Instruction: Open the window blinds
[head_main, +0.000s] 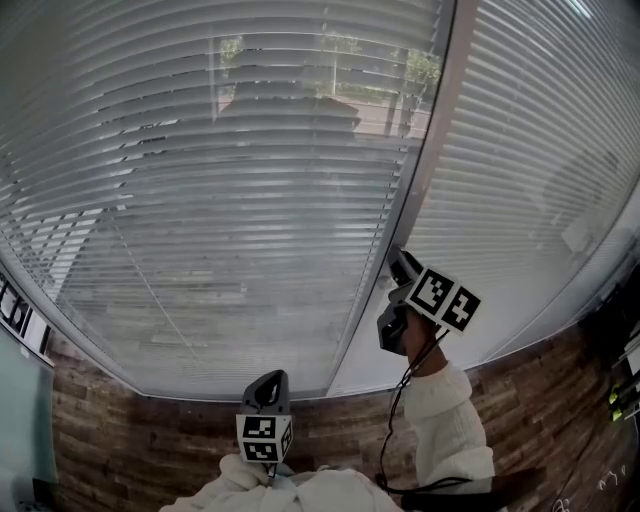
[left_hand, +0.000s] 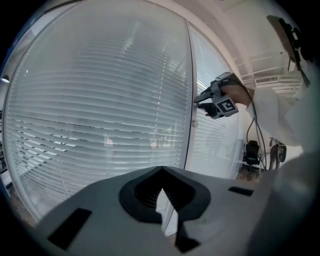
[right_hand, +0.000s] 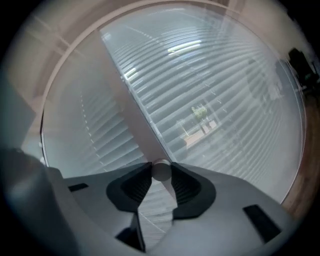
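Plainly the work sits on the right, but starting from the left: the left blind (head_main: 200, 180) hangs full length behind its glass, slats lying flat enough that only a faint patch of trees and building shows through near the top, so it reads as not yet opened. A thin cord (head_main: 150, 290) slants down across it. Below, the left tongs (head_main: 268, 383) are held low and back over the wood floor (head_main: 120, 440), well apart from the glass; they are clenched on nothing, probably parked there to stay out of the way. Next comes the post (head_main: 400, 220) between the two panes, and on it a small round knob (right_hand: 161, 170), most likely the control that tilts the slats. The right tongs (head_main: 403, 262) are raised to the post and clamped on that knob, one pad on each side, a hold that suits turning it by rolling the wrist. A cable (head_main: 400, 400) trails from these tongs down past the white sleeve (head_main: 450, 420), and could tug if the wrist rolls far. The right blind (head_main: 540, 150) beyond is closed as well. Nothing stands between the tongs and the knob; the left gripper view shows a chair (left_hand: 251, 150) farther right, clear of the work.
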